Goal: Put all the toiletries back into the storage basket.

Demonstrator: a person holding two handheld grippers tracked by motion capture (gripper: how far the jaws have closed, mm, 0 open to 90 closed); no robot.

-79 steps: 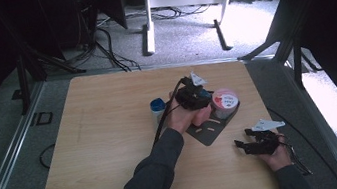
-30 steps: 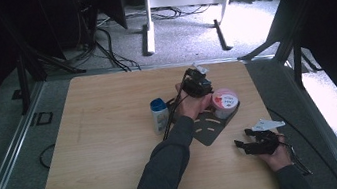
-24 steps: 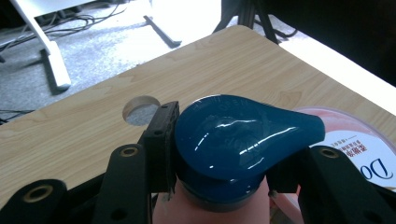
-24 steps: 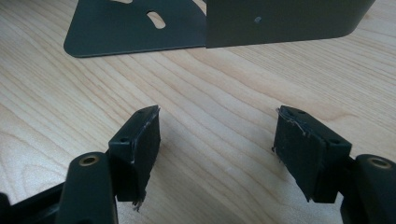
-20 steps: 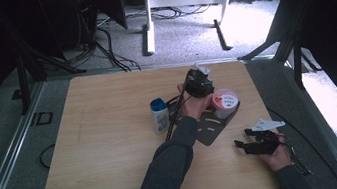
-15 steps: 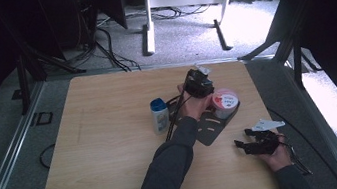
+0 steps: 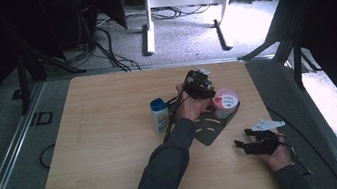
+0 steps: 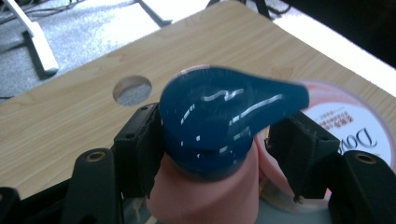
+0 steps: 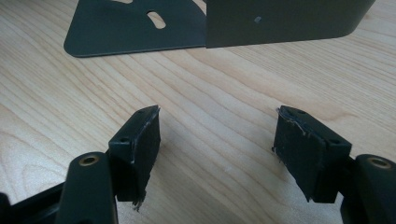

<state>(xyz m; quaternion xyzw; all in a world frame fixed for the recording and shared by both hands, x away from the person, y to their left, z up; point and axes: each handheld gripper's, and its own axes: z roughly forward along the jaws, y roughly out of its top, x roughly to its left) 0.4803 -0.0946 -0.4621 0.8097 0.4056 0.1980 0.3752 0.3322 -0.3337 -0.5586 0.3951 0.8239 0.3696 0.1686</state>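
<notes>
While the left gripper (image 8: 219, 158) sits astride the pink bottle (image 8: 205, 196), the worry is a topple — its jaws have just been opening, and if the hand pulls away at a slant, one pad (image 8: 140, 149) could catch under the blue cap (image 8: 224, 116) and tip the bottle over. The jar (image 7: 225, 102) stands just beside it, so a knock could shove that too. The bottle is between the left jaws, cap at pad height; the left-hand pad lies against the cap and the other stands slightly clear, so the grip looks released rather than pressing. On the table (image 7: 106, 134), bottle and jar rest at the bookend (image 7: 209, 129), with a white bottle (image 7: 160, 115) nearby. The right gripper (image 7: 257, 144) rests near the table's front edge — jaws wide apart, nothing between them.
</notes>
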